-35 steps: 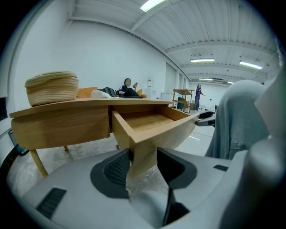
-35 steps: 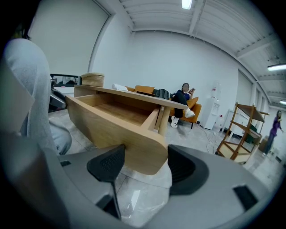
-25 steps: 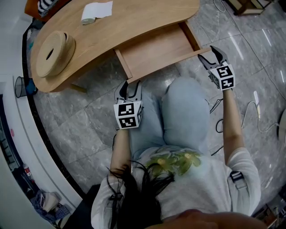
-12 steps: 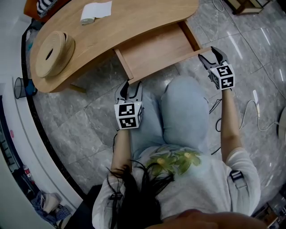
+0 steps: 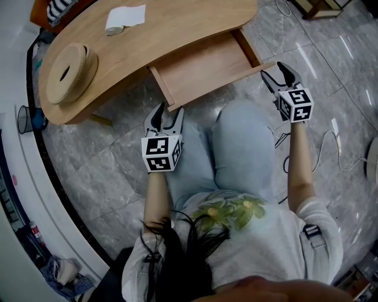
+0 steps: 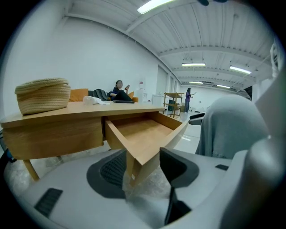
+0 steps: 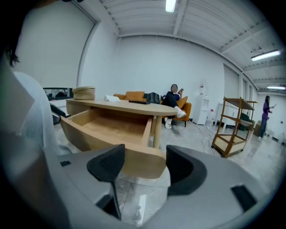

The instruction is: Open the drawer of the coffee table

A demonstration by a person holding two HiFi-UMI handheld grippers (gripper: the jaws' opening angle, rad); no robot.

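The curved wooden coffee table point(image 5: 177, 29) has its drawer point(image 5: 207, 65) pulled out toward me, empty inside. My left gripper point(image 5: 164, 118) is at the drawer's front left corner. Its jaws are opening, and in the left gripper view that corner point(image 6: 143, 152) stands between the pads point(image 6: 178, 163) without being pressed. My right gripper point(image 5: 276, 74) is at the drawer's front right corner. It is open, and the rounded corner point(image 7: 143, 163) sits in the gap between its jaws.
A woven basket point(image 5: 71, 69) and a white cloth point(image 5: 124, 16) lie on the tabletop. My knees point(image 5: 242, 147) are just below the drawer. A black mesh bin point(image 5: 26, 118) stands left of the table, and cables point(image 5: 331, 147) trail on the floor at the right.
Both grippers have lifted a little at the drawer's front corners. The left jaws have spread wider. The drawer stays pulled out as before.
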